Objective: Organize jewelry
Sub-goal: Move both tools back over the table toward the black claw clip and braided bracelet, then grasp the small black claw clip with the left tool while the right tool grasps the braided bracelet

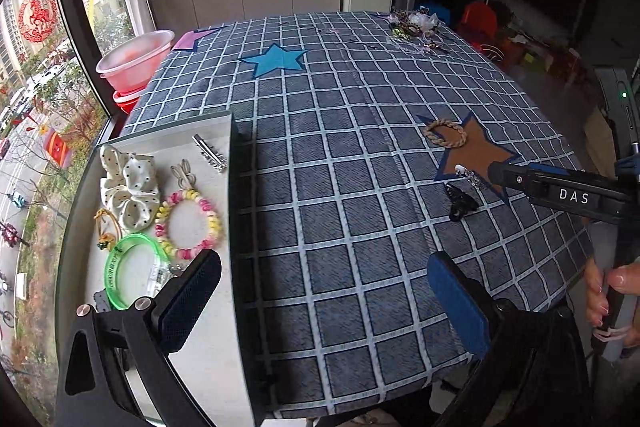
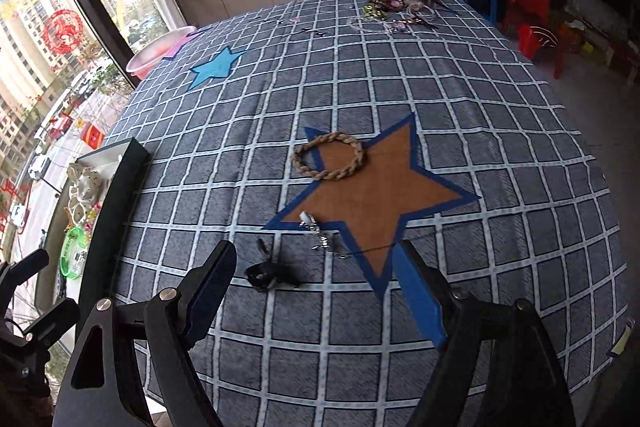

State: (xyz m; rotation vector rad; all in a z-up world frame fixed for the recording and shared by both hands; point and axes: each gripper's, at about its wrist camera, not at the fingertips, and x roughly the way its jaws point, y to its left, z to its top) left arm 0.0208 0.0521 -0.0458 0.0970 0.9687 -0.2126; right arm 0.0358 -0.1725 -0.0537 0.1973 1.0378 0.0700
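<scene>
Where the brown star patch with its blue border (image 2: 372,195) is printed on the grey checked tablecloth (image 2: 480,99), three loose pieces of jewelry lie close together: a braided tan rope bracelet (image 2: 328,155) rests across the star's upper left arm, a small silver chain piece with a white end (image 2: 316,233) sits at the star's lower left edge, and a black hair claw clip (image 2: 270,275) lies on the cloth just beside the star's lower point. The right gripper (image 2: 316,291) hangs low over the cloth with its jaws spread wide, the black clip between them and untouched. At the table's left edge stands a white tray with a dark rim (image 1: 216,131), holding a white polka-dot scrunchie (image 1: 128,187), a pink and yellow spiral coil bracelet (image 1: 188,223), a translucent green bangle (image 1: 132,275), a silver hair clip (image 1: 210,151), a small beige bunny-shaped clip (image 1: 183,175) and a thin yellow hair tie (image 1: 106,229). The left gripper (image 1: 320,299) is also spread open and empty, its left finger over the tray's near part, its right finger over the cloth. At the table's far right corner lies a heap of unsorted jewelry (image 1: 416,27). Beyond the far left edge sits a pink plastic basin (image 1: 132,61).
</scene>
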